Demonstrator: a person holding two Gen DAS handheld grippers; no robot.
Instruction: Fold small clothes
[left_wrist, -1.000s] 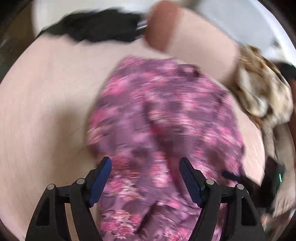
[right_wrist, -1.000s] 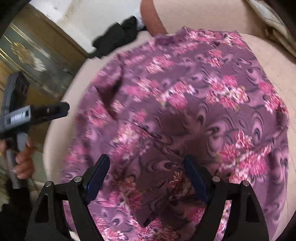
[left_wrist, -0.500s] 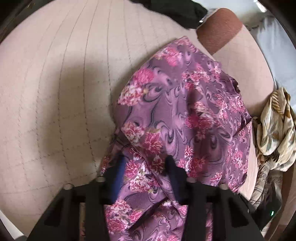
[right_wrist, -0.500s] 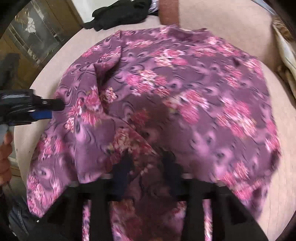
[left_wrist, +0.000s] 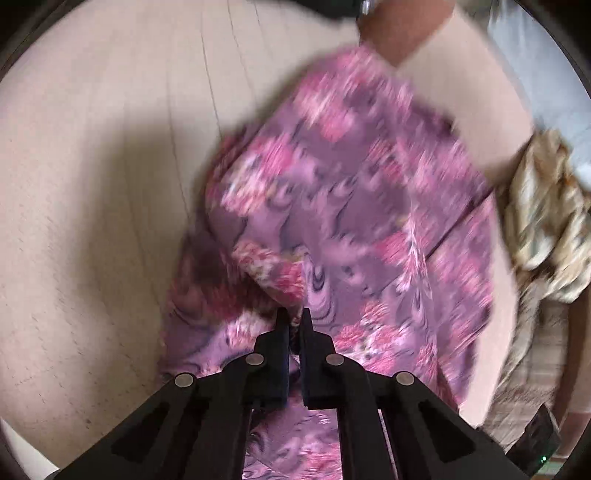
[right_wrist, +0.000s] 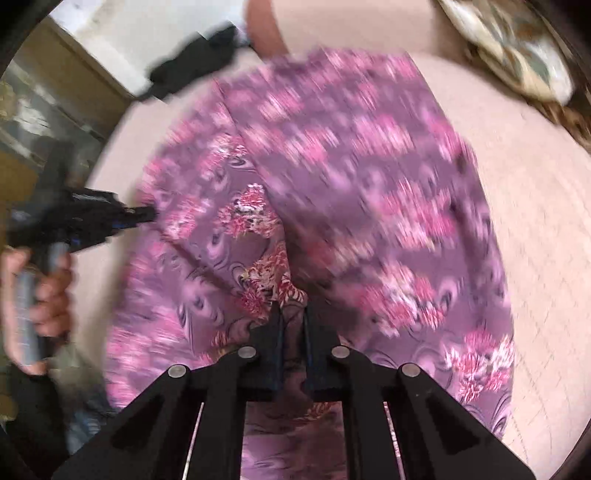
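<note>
A purple garment with pink flowers (left_wrist: 351, 206) lies spread on a beige quilted cushion (left_wrist: 92, 184). My left gripper (left_wrist: 293, 314) is shut on a fold of it near the garment's left edge. In the right wrist view the same garment (right_wrist: 369, 166) fills the middle, blurred by motion. My right gripper (right_wrist: 291, 310) has its jaws closing tight on a bunched ridge of the cloth, and the pads press on it. The left gripper (right_wrist: 144, 214) shows there too, held by a hand (right_wrist: 44, 291), its tip pinching the garment's left edge.
A crumpled beige patterned cloth (left_wrist: 546, 206) lies to the right of the garment. A black garment (right_wrist: 192, 62) sits at the cushion's far edge beside a reddish-brown bolster (left_wrist: 402, 29). A wooden cabinet (right_wrist: 48, 92) stands beyond the cushion on the left.
Both grippers went from wide open above the garment to closed on folds of it. The cloth has bunched up between them, and the right view now blurs with motion.
</note>
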